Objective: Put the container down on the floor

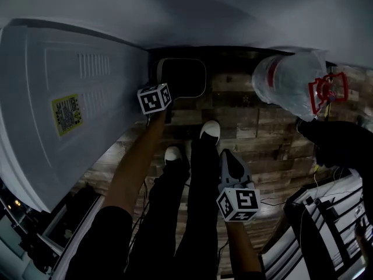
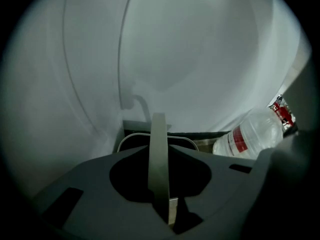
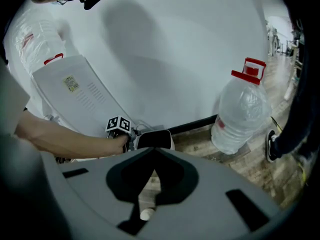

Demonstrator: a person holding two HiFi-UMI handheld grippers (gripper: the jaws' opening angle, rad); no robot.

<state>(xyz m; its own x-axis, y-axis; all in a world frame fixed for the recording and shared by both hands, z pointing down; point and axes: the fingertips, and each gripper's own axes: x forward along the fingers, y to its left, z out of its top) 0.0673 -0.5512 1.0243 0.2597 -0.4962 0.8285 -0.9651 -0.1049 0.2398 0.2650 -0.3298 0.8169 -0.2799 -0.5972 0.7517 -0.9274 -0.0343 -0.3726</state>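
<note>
Pale wall (image 1: 233, 10) above plank floor (image 1: 256, 133).
White panel (image 1: 64, 104): fills the left of the frame.
Water bottle (image 1: 288, 83): red handle, upper right.
Dark container (image 1: 183, 77): pale rim, top centre at the wall's foot; contact with the floor cannot be told.
Your left gripper (image 2: 158, 154): jaws clamped on the container's near edge.
Your right gripper (image 3: 153, 153): jaws closed together, holding nothing, lower centre.
</note>
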